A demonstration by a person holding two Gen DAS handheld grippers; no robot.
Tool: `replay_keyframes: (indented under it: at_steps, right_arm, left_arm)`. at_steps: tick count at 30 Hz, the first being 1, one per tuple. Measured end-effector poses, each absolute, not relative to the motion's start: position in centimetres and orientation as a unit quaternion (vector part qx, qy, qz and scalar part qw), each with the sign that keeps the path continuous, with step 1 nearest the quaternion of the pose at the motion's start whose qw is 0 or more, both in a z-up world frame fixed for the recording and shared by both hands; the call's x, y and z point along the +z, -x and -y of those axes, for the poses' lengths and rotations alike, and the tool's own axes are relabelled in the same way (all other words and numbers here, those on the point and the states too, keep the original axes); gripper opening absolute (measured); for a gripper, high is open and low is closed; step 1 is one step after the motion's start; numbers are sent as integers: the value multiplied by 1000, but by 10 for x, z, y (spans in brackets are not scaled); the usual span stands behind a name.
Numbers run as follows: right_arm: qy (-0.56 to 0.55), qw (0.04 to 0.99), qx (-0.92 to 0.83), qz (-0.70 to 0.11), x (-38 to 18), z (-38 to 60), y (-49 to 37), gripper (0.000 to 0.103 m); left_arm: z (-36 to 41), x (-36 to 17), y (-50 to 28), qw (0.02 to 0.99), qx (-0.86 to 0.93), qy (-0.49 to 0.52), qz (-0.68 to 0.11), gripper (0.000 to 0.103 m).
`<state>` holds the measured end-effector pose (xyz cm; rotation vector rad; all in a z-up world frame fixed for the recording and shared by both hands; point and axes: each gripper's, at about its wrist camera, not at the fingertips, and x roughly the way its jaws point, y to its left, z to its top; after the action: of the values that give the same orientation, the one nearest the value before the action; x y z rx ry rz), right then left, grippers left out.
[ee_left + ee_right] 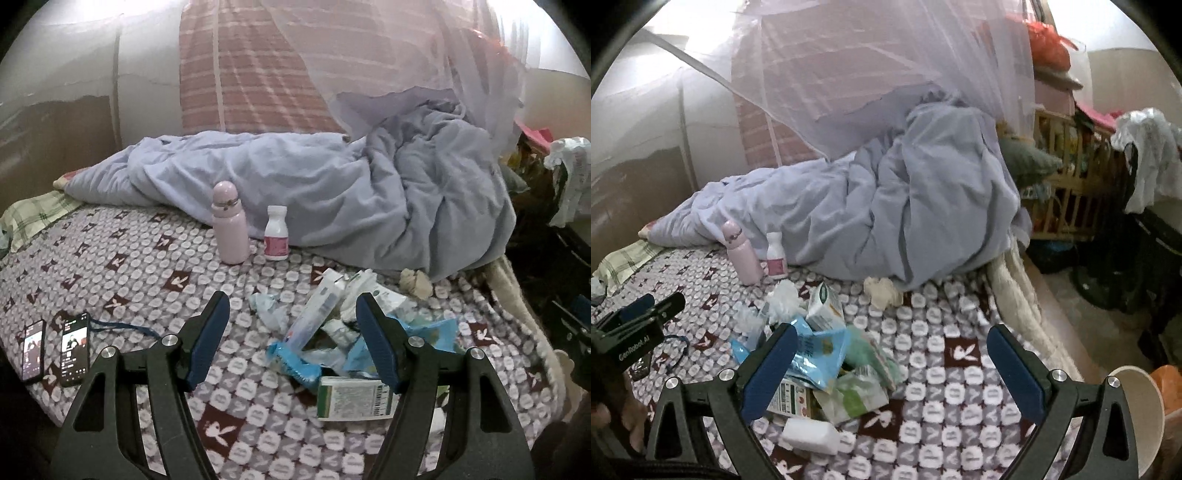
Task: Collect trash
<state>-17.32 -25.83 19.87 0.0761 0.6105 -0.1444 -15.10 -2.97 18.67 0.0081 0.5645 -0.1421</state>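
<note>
A pile of trash lies on the patterned bedsheet: blue wrappers (pixel 295 360), a long white box (pixel 316 312), a green-and-white carton (pixel 354 400), crumpled plastic (pixel 267 308). My left gripper (pixel 291 314) is open and empty, just above the pile's left side. In the right wrist view the pile shows a blue wrapper (pixel 816 350), a green carton (pixel 827 306), and a white box (pixel 810 435). My right gripper (pixel 892 345) is open and empty, with the pile by its left finger. A crumpled tissue (pixel 882 291) lies apart near the blanket.
A pink flask (pixel 229 225) and a white pill bottle (pixel 276 234) stand by the blue blanket (pixel 332 192). Two phones (pixel 55 349) lie at the bed's left edge. A paper cup (pixel 1141 410) sits at right. Cluttered shelves (pixel 1071 166) stand beyond the bed.
</note>
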Motion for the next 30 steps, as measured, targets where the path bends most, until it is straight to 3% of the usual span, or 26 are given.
replay_keyframes:
  at_steps: [30]
  right_arm:
    - [-19,952,-76,-297,202,255,169,102]
  left_arm:
    - [44,181,150,960,-81,-7,-267,70]
